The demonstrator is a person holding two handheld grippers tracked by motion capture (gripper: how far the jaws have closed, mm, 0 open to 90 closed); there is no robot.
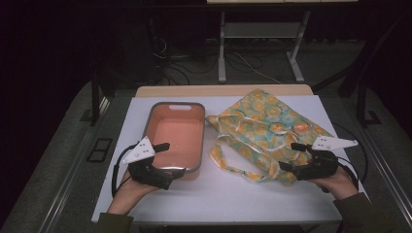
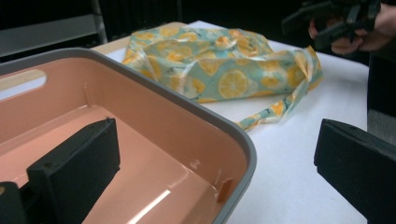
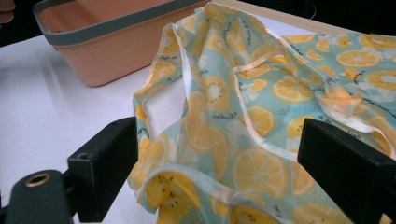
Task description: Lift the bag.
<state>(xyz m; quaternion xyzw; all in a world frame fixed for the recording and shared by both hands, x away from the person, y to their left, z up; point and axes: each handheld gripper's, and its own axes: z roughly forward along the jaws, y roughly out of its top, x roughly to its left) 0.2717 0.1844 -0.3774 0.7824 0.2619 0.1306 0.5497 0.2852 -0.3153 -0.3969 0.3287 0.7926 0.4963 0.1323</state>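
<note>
Right now both claws stand spread with nothing pinched: the left claw (image 1: 171, 158) straddles the near right rim of the salmon-pink plastic tub with a grey rim (image 1: 199, 141), one jaw inside the tub and one outside over the white counter (image 1: 218, 194), while the right claw (image 1: 293, 156) hangs over the near edge of the soft turquoise fabric bag printed with orange citrus slices (image 1: 265, 116), its jaws apart on either side of the cloth without pressing it. The bag lies crumpled flat on the counter just to the right of the tub, its long handle straps (image 1: 221, 153) trailing toward the tub's near corner. I judge the bag to be light, limp and somewhat slick, so it will sag and slide rather than hold a shape; a firm pinch on a bunched fold or on the seamed edge near the straps looks safer than on a single flat layer. The tub looks stiff and light, best taken by its grey rim. From the high view the whole layout and both hands read clearly. From the left gripper view, the tub's bare interior (image 2: 154, 154) and the small tabs on its inner wall stand out. From the right gripper view, the bag's folds and pale ribbon trim (image 3: 257, 135) between the jaws show up close.
</note>
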